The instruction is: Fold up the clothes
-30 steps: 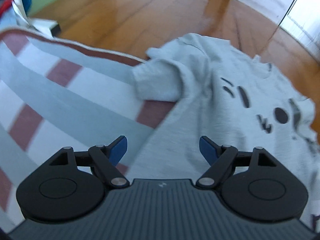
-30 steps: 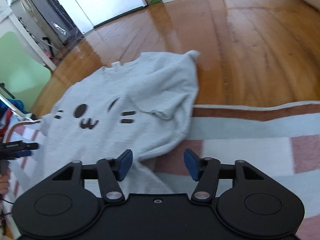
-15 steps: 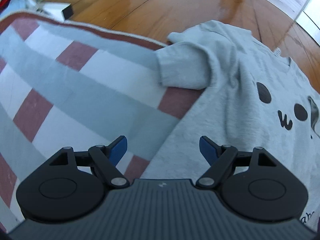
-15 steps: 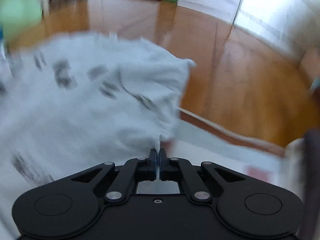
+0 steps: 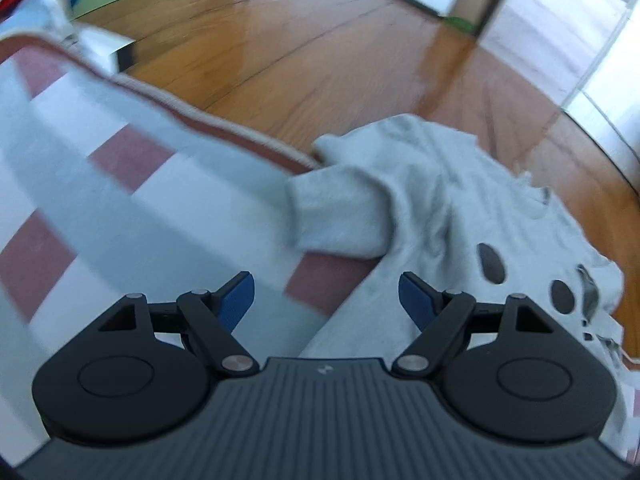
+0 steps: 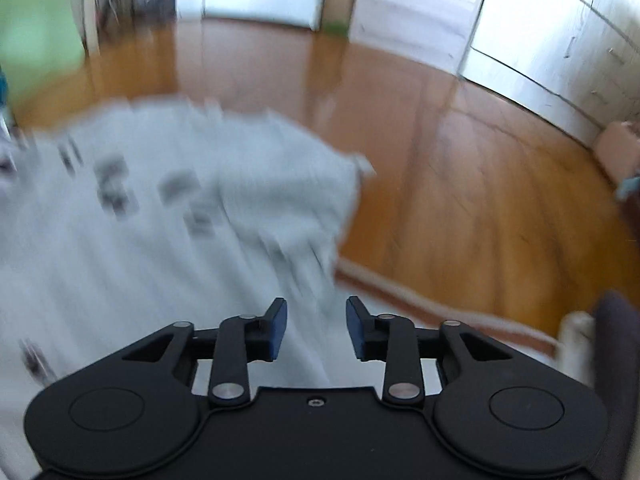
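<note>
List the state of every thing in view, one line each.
Shirt: unfolded, print side up, lying partly on the rug and partly on the floor, one sleeve doubled over.
Rug: spread flat on the floor.
Left claw: open, holding nothing.
Right claw: open, holding nothing.

Left gripper [image 5: 327, 300]: jaws spread wide, with a clear gap between the two blue fingertip pads [image 5: 236, 300]. Nothing is held between them. Both black linkage arms are angled outward from the housing.

Right gripper [image 6: 316, 330]: jaws parted, with a narrower gap than on the left unit. The blue pads [image 6: 278, 330] face each other and hold nothing. The housing sits level in its own view.
</note>
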Motion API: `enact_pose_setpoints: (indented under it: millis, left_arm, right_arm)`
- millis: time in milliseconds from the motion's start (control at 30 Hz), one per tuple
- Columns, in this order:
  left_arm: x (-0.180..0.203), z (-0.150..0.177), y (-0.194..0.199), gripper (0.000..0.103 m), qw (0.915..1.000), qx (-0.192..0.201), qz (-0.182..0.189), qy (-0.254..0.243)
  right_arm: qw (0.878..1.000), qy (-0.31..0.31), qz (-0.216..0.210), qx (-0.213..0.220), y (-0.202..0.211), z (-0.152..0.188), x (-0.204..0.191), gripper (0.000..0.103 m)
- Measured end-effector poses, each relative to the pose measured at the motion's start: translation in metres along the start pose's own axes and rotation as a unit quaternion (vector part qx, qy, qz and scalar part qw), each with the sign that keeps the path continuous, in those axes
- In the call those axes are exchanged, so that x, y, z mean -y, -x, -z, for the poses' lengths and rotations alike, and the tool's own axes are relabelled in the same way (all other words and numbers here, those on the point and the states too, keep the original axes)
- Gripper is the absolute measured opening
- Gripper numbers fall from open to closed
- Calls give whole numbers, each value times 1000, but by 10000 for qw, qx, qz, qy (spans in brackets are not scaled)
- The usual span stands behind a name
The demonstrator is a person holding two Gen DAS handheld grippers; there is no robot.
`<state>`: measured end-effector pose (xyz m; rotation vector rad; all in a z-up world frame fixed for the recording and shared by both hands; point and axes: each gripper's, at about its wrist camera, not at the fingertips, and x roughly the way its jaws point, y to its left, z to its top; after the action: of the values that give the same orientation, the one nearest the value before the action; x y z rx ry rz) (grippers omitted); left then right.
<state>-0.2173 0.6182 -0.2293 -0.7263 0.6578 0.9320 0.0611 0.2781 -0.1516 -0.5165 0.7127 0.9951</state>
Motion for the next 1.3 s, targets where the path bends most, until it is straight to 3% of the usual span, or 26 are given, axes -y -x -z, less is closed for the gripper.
enact_pose_setpoints:
  millis: [100, 133, 233, 333, 400, 433, 467, 500, 533, 667, 767, 833, 933, 1033, 1133, 1200, 1267, 1300]
  left_arm:
    - [5, -6, -6, 79, 9976, 130, -230, -633]
    - [1, -7, -8, 79, 9977, 123, -261, -617]
    - [-20, -5, -11, 79, 10000, -53, -40, 50]
    - [-34, 3, -16, 79, 9989, -178, -48, 440]
    - [-36, 5, -17, 79, 9984, -196, -173, 507]
    - [-32, 4, -16, 79, 9985, -189, -267, 450]
    - [-27, 3, -14, 79, 9987, -150, -354, 344]
    - [-21, 4, -11, 79, 9989, -77, -432, 183]
    - [-15, 4, -8, 79, 9987, -4, -511, 22]
    - [0, 8, -2, 79, 9980, 54, -502, -381]
    - [21, 9, -2, 79, 9900, 68, -984, -1007]
    - [34, 1, -2, 79, 9848, 14, -1091, -1353]
    - [34, -15, 3, 79, 9883, 187, -929, -1197]
    - [26, -29, -8, 79, 9856, -14, -1347, -1026]
    - [7, -43, -17, 79, 9864, -57, -1459, -759]
    - [-9, -53, -18, 79, 9921, -14, -1200, -369]
    - [-29, -60, -22, 79, 9984, -39, -512, 235]
    - [-41, -62, -28, 79, 9977, -124, -123, 649]
  right_arm:
    - [9992, 49, -390, -23, -27, -29, -8, 42]
    - [9988, 204, -441, -100, -40, -37, -15, 44]
    - [9976, 470, -485, -180, -74, -56, -37, 61]
    - [9966, 123, -701, -417, -104, -67, -47, 69]
    - [9959, -256, -518, -693, -129, -71, -48, 70]
    - [9959, -454, -332, -708, -134, -71, -43, 69]
    - [9954, -632, -154, -701, -138, -72, -38, 58]
    - [9968, -618, -47, -499, -135, -74, -32, 23]
    - [9981, -501, 102, -341, -130, -76, -25, 2]
    - [9963, -578, 632, -66, -106, -82, 19, 4]
    - [9887, -907, 1188, 77, -82, -83, 69, 4]
    - [9803, -1275, 1503, 156, -65, -81, 104, 4]
    - [9754, -1786, 1290, 116, -56, -70, 143, 4]
    - [9724, -2076, 1052, -146, -71, -55, 164, 4]
    - [9671, -2196, 1251, -292, -91, -39, 173, 3]
    - [9679, -2098, 1354, -276, -97, -34, 174, 2]
    - [9668, -2152, 1368, -194, -95, -34, 177, 1]
    - [9615, -2410, 1322, -1, -88, -34, 181, 1]
